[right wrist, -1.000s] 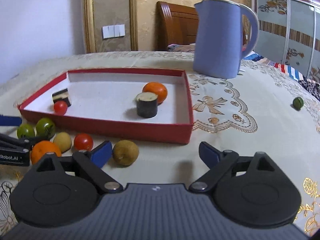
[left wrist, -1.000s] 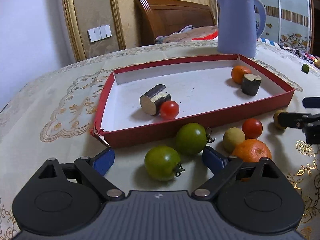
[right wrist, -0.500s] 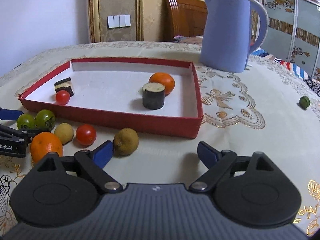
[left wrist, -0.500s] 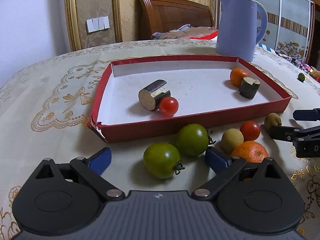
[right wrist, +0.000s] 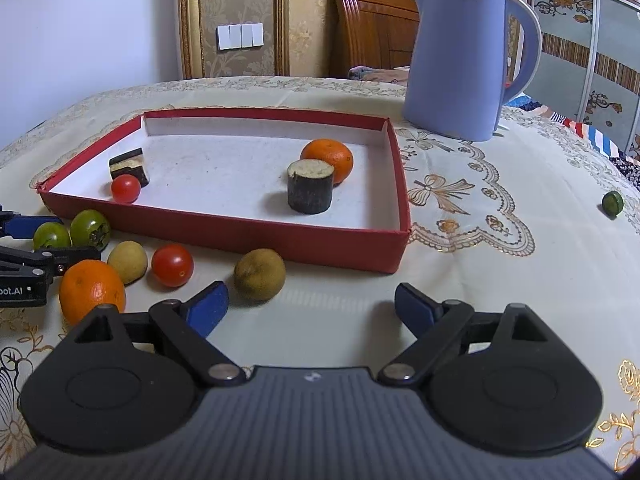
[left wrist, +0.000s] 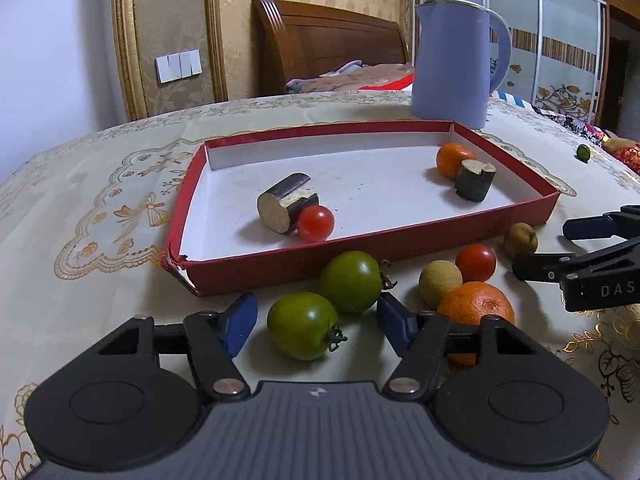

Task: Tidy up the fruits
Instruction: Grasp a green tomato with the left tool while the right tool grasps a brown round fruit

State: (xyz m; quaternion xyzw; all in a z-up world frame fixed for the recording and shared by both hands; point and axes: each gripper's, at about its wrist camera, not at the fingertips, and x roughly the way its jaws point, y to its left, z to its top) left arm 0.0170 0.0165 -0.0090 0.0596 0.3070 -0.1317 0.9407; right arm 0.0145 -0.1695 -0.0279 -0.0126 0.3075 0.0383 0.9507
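Observation:
My left gripper [left wrist: 316,322] hangs low over the tablecloth, its jaws closing around a green tomato [left wrist: 304,326]; a gap still shows on each side of it. A second green tomato [left wrist: 351,281], a yellowish fruit [left wrist: 440,283], a red tomato [left wrist: 475,262] and an orange [left wrist: 476,304] lie just beyond. The red tray [left wrist: 360,240] holds a red tomato [left wrist: 315,223], an orange [left wrist: 450,158] and two dark cylinder pieces [left wrist: 286,208]. My right gripper [right wrist: 312,306] stands open with nothing between its fingers; a brown fruit [right wrist: 260,274] lies just ahead of its left finger.
A tall blue jug [right wrist: 460,60] stands behind the tray's far right corner. A small green fruit [right wrist: 613,203] lies alone at the far right of the table. A wooden headboard and a wardrobe stand beyond the table's far edge.
The left gripper's jaws have drawn in toward the green tomato between them. Both hands have stayed where they were, and the fruits have not moved.

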